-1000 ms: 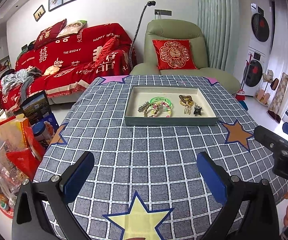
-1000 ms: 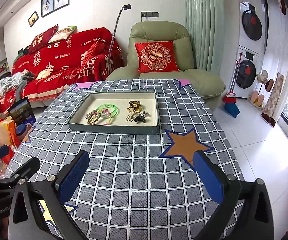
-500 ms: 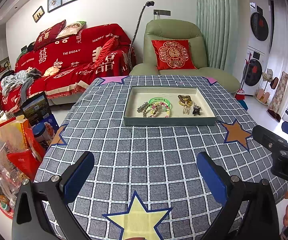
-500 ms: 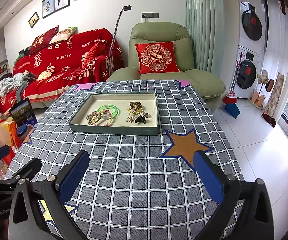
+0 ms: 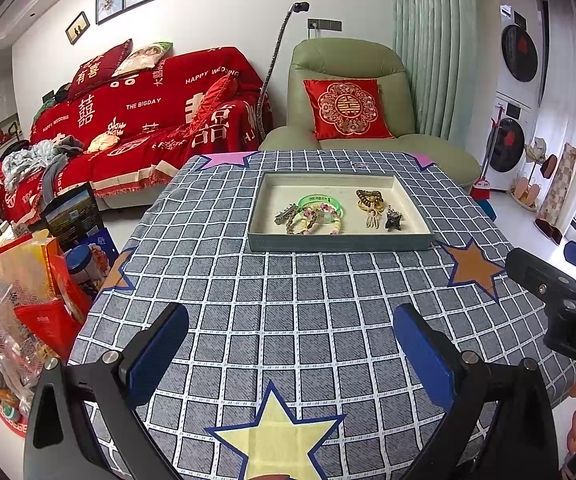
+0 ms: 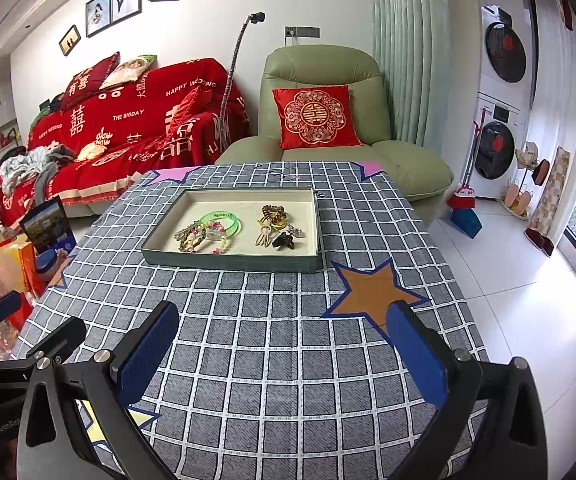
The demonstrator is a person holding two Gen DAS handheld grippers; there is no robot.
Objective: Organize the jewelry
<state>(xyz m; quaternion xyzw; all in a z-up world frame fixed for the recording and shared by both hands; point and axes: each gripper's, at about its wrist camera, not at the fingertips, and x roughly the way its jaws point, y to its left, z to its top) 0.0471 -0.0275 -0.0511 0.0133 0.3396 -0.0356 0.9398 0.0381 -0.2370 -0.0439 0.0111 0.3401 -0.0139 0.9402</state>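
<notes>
Your left claw (image 5: 290, 346) and right claw (image 6: 282, 338) hang wide and empty over the checked desk (image 6: 272, 344), well short of the shallow grey-green tray (image 6: 224, 261), where all the jewelry (image 6: 208, 230) already lies, either sorted or awaiting sorting.

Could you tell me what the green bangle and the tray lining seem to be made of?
Green bangle: probably glossy translucent plastic or resin, since light shows through it. Tray lining: a matte cream fabric, perhaps velvet or flocking; no shine.

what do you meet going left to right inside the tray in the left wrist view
Inside the tray: silver hair clip → beaded bracelets with the green bangle just behind them → gold hair claw → small dark hair clip.
</notes>
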